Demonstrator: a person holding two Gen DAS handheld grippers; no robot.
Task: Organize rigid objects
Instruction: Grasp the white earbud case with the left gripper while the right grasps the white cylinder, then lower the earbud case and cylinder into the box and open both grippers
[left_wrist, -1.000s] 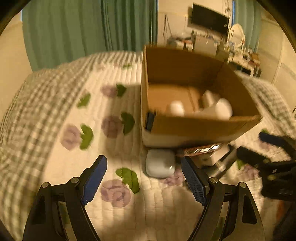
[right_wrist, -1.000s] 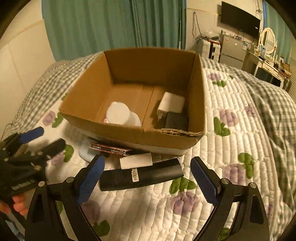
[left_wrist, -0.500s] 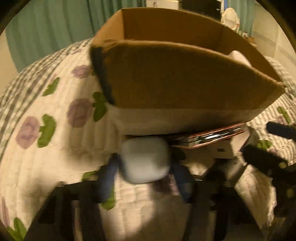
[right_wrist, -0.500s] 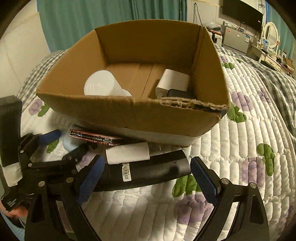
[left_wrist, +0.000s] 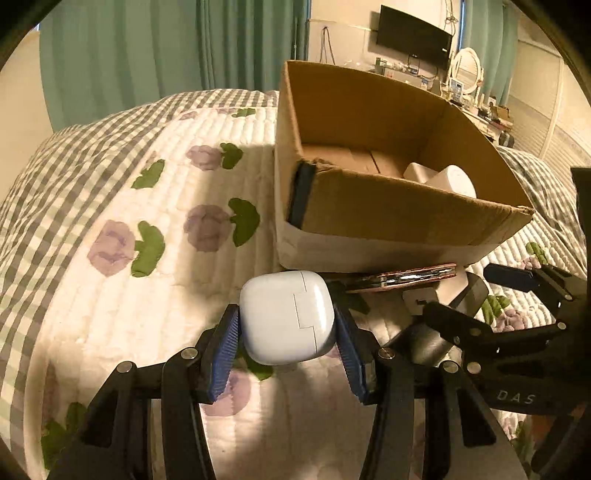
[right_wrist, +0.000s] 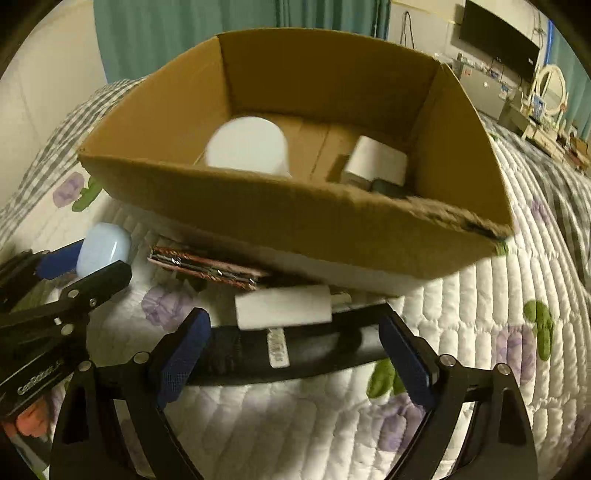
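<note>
- Spreading under everything: one quilted bedspread (left_wrist: 110, 295), white with purple flowers and green leaves, grey gingham at the edges; teal curtains (left_wrist: 147, 55) hanging behind.
- Sitting on the quilt: one open cardboard box (right_wrist: 295, 221), brown corrugated walls, torn fuzzy rim at one corner, pale band along the base.
- Holding three things inside: one white rounded cylinder (right_wrist: 245, 146), one white rectangular block (right_wrist: 376, 160), one small dark item (right_wrist: 388, 188) just beside the block.
- Lying in front of the box, four loose things in all.
- Stretching across the quilt: one long black bar (right_wrist: 295, 354), matte, slightly curved, with a white label strip.
- Resting against the bar's far side: one white rectangular charger block (right_wrist: 284, 306).
- Lying flat near the box base: one thin reddish-edged slab (right_wrist: 207, 266), shiny along its side.
- Being gripped clear of the box: one pale blue-white earbud case (left_wrist: 288, 317), smooth rounded plastic, lid seam showing.
- Clamping narrow on that case from both sides: left gripper (left_wrist: 288, 332), ribbed blue pads touching its flanks, black linkage arms behind.
- Standing wide apart over the black bar, jaws just closing slightly: right gripper (right_wrist: 295, 350), blue pads flanking the bar's middle stretch, not pressing on it.
</note>
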